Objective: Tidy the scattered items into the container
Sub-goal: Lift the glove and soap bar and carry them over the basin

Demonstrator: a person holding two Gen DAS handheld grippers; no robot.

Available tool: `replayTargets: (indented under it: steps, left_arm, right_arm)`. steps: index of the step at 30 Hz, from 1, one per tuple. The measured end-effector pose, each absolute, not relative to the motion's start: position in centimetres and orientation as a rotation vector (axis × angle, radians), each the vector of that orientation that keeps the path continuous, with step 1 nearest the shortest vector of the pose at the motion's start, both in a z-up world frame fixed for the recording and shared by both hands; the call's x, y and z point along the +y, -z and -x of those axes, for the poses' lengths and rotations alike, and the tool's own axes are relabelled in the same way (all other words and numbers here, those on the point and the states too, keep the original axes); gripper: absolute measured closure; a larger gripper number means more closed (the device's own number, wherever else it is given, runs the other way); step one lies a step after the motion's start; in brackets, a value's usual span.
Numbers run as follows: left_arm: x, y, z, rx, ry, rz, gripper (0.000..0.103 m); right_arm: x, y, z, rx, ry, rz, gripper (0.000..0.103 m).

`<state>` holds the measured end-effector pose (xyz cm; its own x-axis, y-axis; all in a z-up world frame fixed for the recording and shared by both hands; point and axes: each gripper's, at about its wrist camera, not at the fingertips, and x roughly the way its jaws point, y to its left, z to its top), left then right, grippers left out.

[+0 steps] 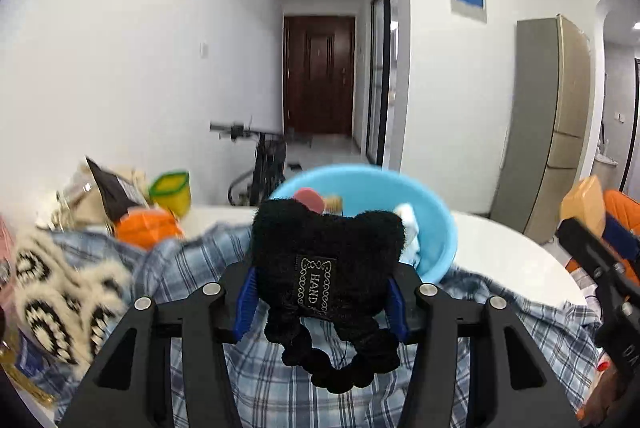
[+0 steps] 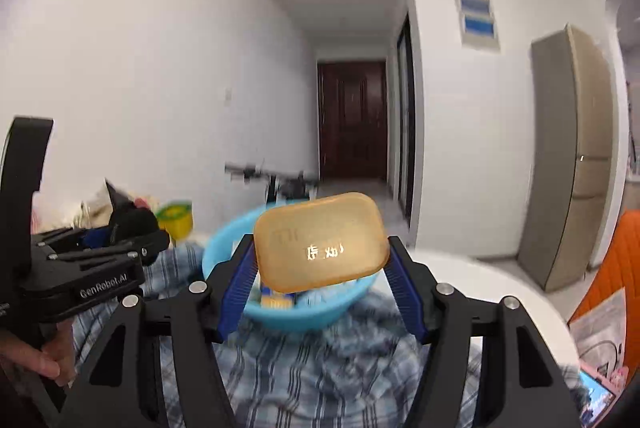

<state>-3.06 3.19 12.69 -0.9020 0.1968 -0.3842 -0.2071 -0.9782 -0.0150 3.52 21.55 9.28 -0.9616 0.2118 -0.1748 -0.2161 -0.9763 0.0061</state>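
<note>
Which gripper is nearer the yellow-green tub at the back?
Left. The left gripper, shut on a black scrunchie, is on the tub's side; the right gripper, holding soap, is farther across.

The left gripper (image 1: 322, 292) is raised, pointing slightly downward, its blue pads (image 1: 245, 302) pressed against both sides of a black fuzzy hair tie (image 1: 328, 248). The right gripper (image 2: 322, 276), held nearly level, clamps an amber soap bar (image 2: 320, 240) between its pads (image 2: 236, 292). A hand (image 2: 52, 352) grips the left gripper's handle.

Basin (image 2: 224, 252) contents half hidden behind soap bar (image 2: 322, 242); table clutter (image 1: 120, 196) motion-blurred.
</note>
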Motion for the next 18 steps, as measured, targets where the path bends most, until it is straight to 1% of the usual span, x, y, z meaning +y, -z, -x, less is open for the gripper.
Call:
replayTargets:
  steps: [3, 7, 10, 13, 15, 18]
  left_arm:
    - [3.2, -13.3, 2.9, 0.044, -2.877, 0.556, 0.048]
    - [3.4, -13.7, 3.9, 0.052, -2.865, 0.550, 0.048]
    - [4.4, -14.7, 6.1, 0.061, -2.881, 0.477, 0.048]
    - [5.6, -15.8, 10.0, 0.059, -2.922, 0.435, 0.048]
    - [6.3, -16.3, 13.2, 0.040, -2.922, 0.452, 0.048]
    - [6.8, -16.4, 19.2, -0.055, -2.838, 0.548, 0.048]
  right_arm:
    - [21.5, -10.0, -4.2, 0.029, -2.913, 0.211, 0.041]
    - [21.6, -10.2, -2.6, 0.016, -2.926, 0.231, 0.041]
    - [22.0, -10.8, 0.4, -0.059, -2.913, 0.268, 0.041]
    - [23.5, -12.1, 3.8, -0.024, -2.931, 0.255, 0.041]
    - [24.1, -13.0, 6.8, -0.050, -2.920, 0.258, 0.041]
    - [24.9, -13.7, 12.0, -0.089, -2.926, 0.334, 0.041]
